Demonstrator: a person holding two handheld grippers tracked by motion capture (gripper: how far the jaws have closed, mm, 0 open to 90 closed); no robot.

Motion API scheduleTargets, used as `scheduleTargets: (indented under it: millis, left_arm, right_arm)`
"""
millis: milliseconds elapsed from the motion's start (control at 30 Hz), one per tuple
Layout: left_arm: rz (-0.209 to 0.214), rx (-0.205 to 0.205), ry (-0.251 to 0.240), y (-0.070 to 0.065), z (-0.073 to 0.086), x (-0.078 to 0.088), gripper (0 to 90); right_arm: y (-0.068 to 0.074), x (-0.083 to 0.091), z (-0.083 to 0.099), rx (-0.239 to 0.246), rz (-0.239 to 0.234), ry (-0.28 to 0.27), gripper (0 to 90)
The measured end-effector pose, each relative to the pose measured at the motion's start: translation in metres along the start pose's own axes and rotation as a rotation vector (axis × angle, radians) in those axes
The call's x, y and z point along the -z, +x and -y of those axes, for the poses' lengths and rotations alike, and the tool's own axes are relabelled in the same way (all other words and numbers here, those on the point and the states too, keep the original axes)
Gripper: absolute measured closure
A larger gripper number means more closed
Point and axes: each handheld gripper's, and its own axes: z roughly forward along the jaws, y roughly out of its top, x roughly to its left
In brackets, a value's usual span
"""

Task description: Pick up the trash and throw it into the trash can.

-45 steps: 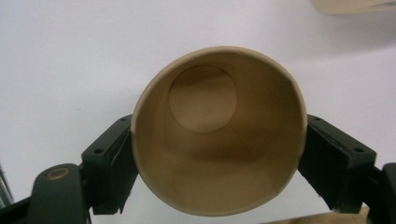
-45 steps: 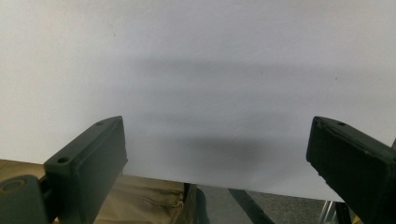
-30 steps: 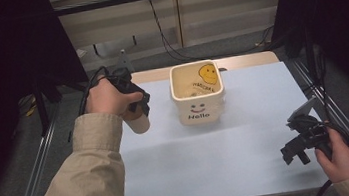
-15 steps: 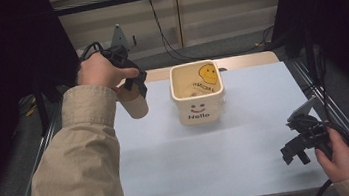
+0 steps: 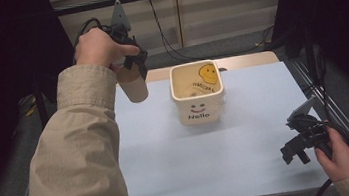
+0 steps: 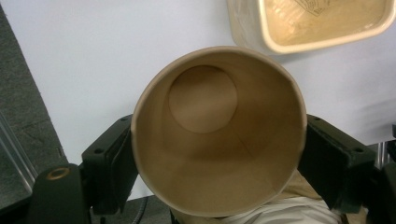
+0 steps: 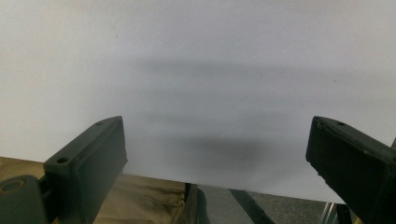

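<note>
Brown paper is what the cup point(image 6: 217, 133) is made of, so I judge it very light, thin-walled and easy to crush or dent; a gentle squeeze across the upper wall just below the rim, where it is stiffest, looks like the safe hold, and its smooth sides could slip if tilted. The left gripper point(image 5: 130, 63) has its jaws closed on either side of the cup near the rim, holding it upright in the air above the table's point(image 5: 169, 154) far left corner, to the left of the cream tub point(image 5: 197, 92) with the smiley face and "Hello" on its front. The cup is empty as far as the left gripper view shows. The right gripper point(image 5: 299, 148) rests low at the table's near right edge, its jaws wide apart with nothing between them. Compared with a second ago, the cup has been lifted higher and carried farther back and away from the person, while the tub and the right gripper have stayed where they were.
</note>
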Motion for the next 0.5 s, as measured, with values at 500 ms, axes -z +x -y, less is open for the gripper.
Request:
scheduleTargets:
  millis: [500]
  left_arm:
    - [0.016, -0.017, -0.024, -0.015, -0.017, 0.013, 19.6]
  right_arm:
    - [0.002, 0.000, -0.001, -0.009, 0.002, -0.001, 5.0]
